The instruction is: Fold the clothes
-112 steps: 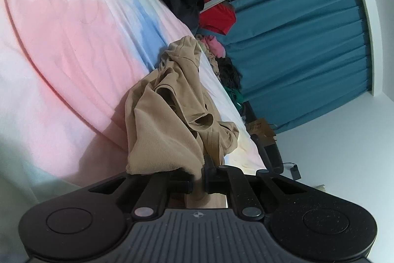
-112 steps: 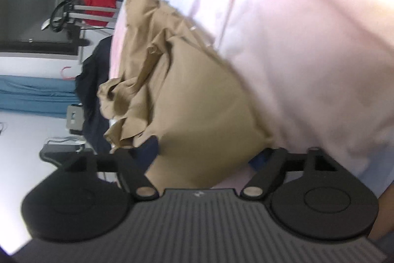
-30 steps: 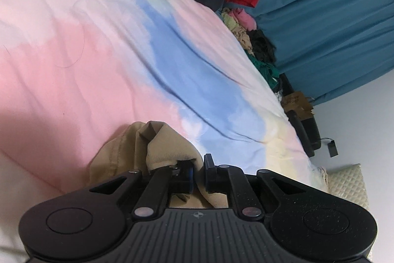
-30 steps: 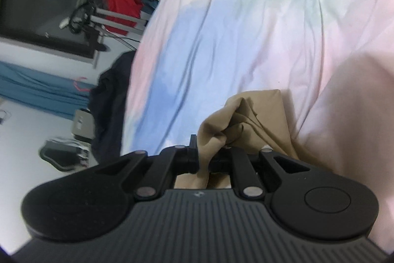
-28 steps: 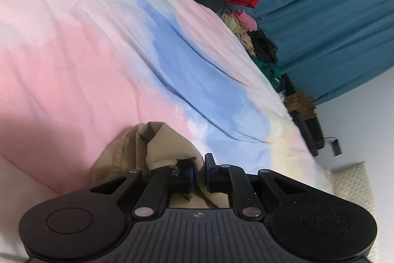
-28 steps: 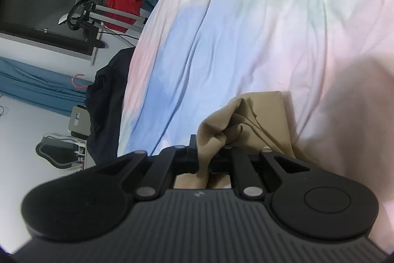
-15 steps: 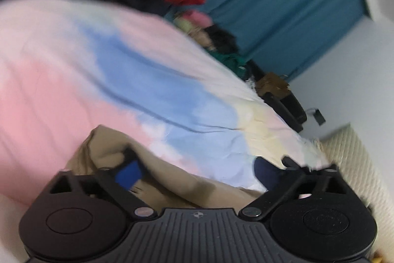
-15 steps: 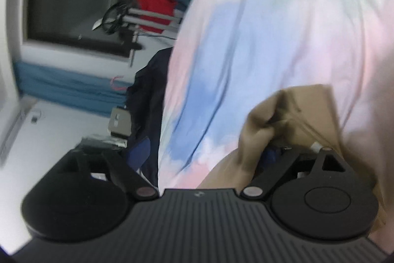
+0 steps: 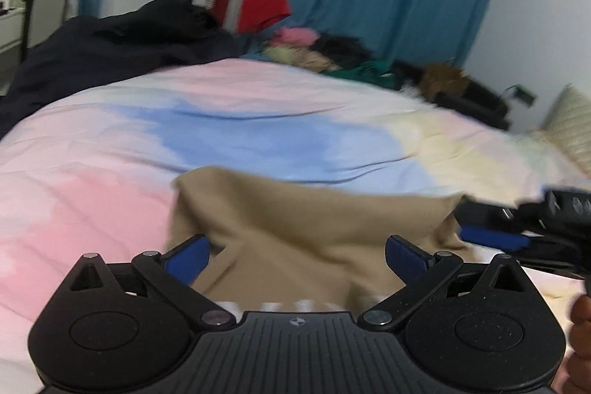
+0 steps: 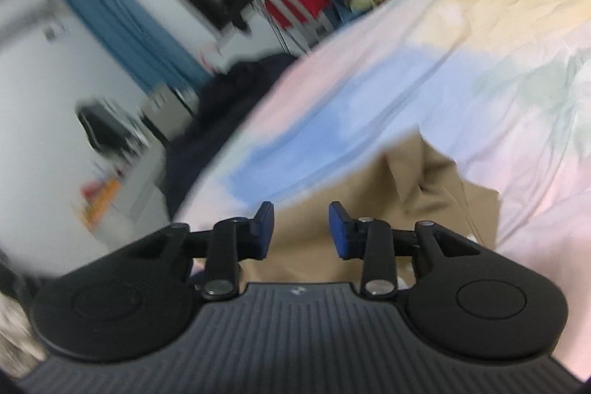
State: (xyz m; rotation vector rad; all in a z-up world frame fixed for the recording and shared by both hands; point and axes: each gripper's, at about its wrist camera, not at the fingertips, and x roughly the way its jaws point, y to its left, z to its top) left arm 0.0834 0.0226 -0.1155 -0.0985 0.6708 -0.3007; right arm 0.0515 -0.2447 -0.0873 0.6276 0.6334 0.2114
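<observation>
Currently laid out on the bed (image 9: 110,150): one tan garment (image 9: 314,224), spread wide near the bed's front edge, directly ahead of both tools. Left tool (image 9: 295,252) wide apart, gripping nothing, blue pads either side of the cloth's near portion. Right tool (image 10: 301,228) likewise apart and empty, poised just above the cloth; seen also at the right margin of the left wrist view, beside the garment's right corner.

Progress, as a judgement: garment flattened in part only. Top edge roughly straight, corners drooping, a ridge of wrinkles running through the middle. No neat, compact fold visible. Could equally be a piece spread for folding or one doubled over once; blur prevents counting layers. Further garments heaped at the bed's far side (image 9: 314,50), loose and unfolded, so plenty left.

Materials: tan cloth matte, soft, limp, finely woven or ribbed by appearance. Bed cover smooth cotton-like sheet, pastel pink, blue and yellow patches, lightly creased. Tool bodies hard black plastic, ribbed housing.
</observation>
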